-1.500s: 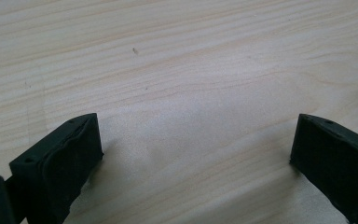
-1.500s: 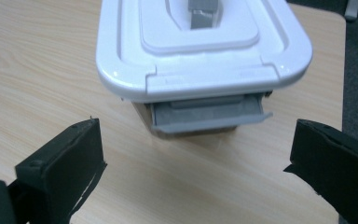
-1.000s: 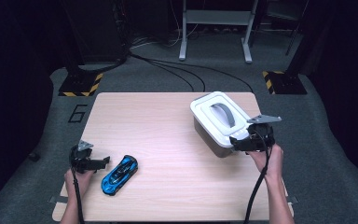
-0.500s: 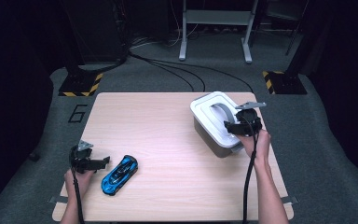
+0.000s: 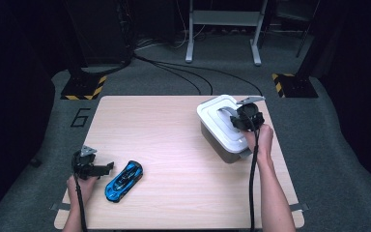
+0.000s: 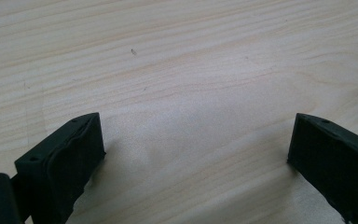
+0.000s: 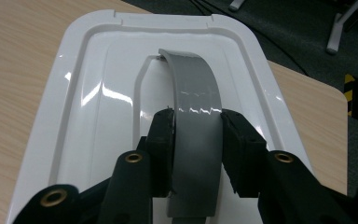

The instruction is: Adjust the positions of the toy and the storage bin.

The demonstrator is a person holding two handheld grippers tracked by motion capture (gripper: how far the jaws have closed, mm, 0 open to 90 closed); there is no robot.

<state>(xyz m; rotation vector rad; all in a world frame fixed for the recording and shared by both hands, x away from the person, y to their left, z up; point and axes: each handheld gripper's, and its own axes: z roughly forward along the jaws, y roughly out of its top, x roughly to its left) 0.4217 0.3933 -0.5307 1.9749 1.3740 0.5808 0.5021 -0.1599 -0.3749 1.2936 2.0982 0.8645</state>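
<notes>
The right hand-held gripper (image 7: 196, 140) sits on top of the white plastic storage box with a snap-on lid (image 5: 212, 113), which stands at the far right part of the pale wooden counter (image 5: 174, 145), near its right edge. In the right gripper view its two black jaws are pinched on either side of the grey arched handle (image 7: 195, 93) that rises from the middle of the lid, each pad pressed flat against an edge of the strap. That is the natural place to take hold, I would say: the handle is the one raised, narrow part of an otherwise broad, smooth lid, so gripping it there looks like a way to lift the lid or carry the box, though I cannot tell which is meant. The left hand-held gripper (image 5: 91, 166) rests low at the near left corner of the counter, jaws spread wide over bare wood and holding nothing. Just beside it, to its right, lies a glossy blue toy sports car (image 5: 123, 180), untouched, perhaps waiting to go into the box once it is open.
</notes>
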